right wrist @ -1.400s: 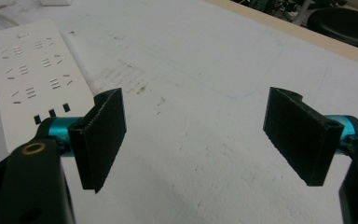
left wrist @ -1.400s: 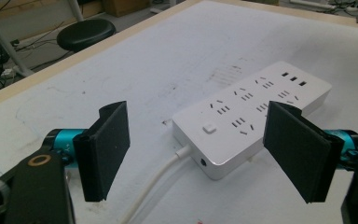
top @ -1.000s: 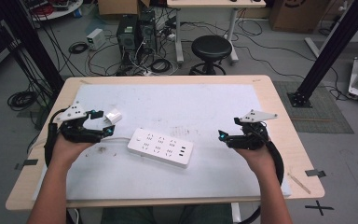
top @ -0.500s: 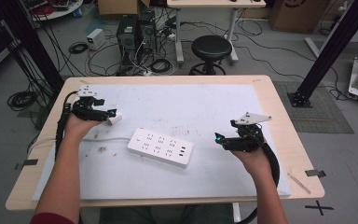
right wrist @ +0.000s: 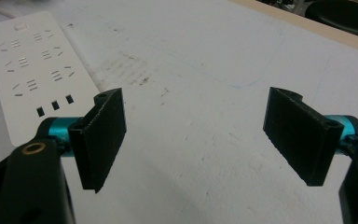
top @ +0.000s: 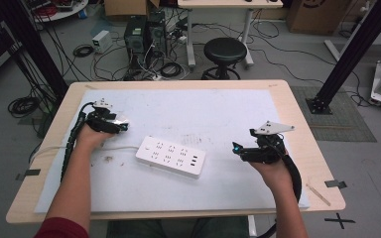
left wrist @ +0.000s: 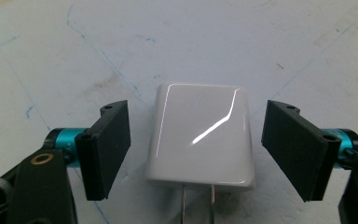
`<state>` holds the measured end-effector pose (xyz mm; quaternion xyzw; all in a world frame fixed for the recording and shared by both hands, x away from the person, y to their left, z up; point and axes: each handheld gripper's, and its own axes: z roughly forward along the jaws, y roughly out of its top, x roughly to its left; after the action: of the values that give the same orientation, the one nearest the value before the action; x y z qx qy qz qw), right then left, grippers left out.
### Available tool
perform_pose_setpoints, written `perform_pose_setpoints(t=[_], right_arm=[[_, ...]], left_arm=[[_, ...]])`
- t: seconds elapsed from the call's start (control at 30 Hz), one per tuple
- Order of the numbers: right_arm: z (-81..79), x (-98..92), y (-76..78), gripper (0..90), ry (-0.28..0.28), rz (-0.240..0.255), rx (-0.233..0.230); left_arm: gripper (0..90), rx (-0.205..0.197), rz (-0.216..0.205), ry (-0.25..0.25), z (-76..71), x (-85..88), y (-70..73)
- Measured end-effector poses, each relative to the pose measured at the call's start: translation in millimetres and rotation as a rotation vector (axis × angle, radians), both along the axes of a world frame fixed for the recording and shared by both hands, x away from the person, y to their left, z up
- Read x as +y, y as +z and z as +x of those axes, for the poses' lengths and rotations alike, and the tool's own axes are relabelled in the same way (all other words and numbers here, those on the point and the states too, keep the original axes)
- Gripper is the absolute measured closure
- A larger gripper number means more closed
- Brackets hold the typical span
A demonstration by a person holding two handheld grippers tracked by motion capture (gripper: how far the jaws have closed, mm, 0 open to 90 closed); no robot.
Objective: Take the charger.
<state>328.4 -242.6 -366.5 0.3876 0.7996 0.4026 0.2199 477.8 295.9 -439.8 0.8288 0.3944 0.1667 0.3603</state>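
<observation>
A glossy white plug adapter (left wrist: 200, 135) lies on the white mat with its two metal prongs pointing at the camera. My left gripper (left wrist: 198, 106) straddles it. Its jaws have just been closing, and a narrow gap still shows on each side, so the pads do not press on it. In the high view the left gripper (top: 120, 125) and the adapter (top: 123, 119) are at the mat's left. My right gripper (top: 235, 147) hovers open over the right of the mat, and in its own view the right gripper (right wrist: 196, 100) has nothing between its jaws.
A white power strip (top: 171, 156) lies mid-mat, its cord running off to the left; it is also at the left of the right gripper view as the power strip (right wrist: 32, 70). The white mat (top: 203, 109) covers most of the wooden table (top: 300, 124). A stool and cables stand beyond.
My left hand has moved away from me and come down over the adapter, and its jaws stand narrower. The right hand has kept still.
</observation>
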Motion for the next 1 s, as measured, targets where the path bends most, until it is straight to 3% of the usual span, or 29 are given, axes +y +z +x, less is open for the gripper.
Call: perform_pose_setpoints(t=[0.6,0.7,0.83,1.0], right_arm=[[4.3,2.0,-3.0,21.5,-0.001,0.005,0.0],[5.3,1.5,-2.7,21.5,0.005,0.003,0.001],[5.3,1.6,-0.7,21.5,0.024,0.0,0.005],[1.6,3.4,3.8,21.6,0.067,0.004,0.003]], left_arm=[[42.3,0.008,0.033,-0.033,0.1,-2.5,-3.0],[42.5,0.003,0.06,-0.029,-1.0,-3.9,-0.4],[42.5,-0.028,0.056,-0.04,-10.2,-5.8,15.2],[42.4,-0.093,0.072,-0.107,-42.7,-17.8,47.3]])
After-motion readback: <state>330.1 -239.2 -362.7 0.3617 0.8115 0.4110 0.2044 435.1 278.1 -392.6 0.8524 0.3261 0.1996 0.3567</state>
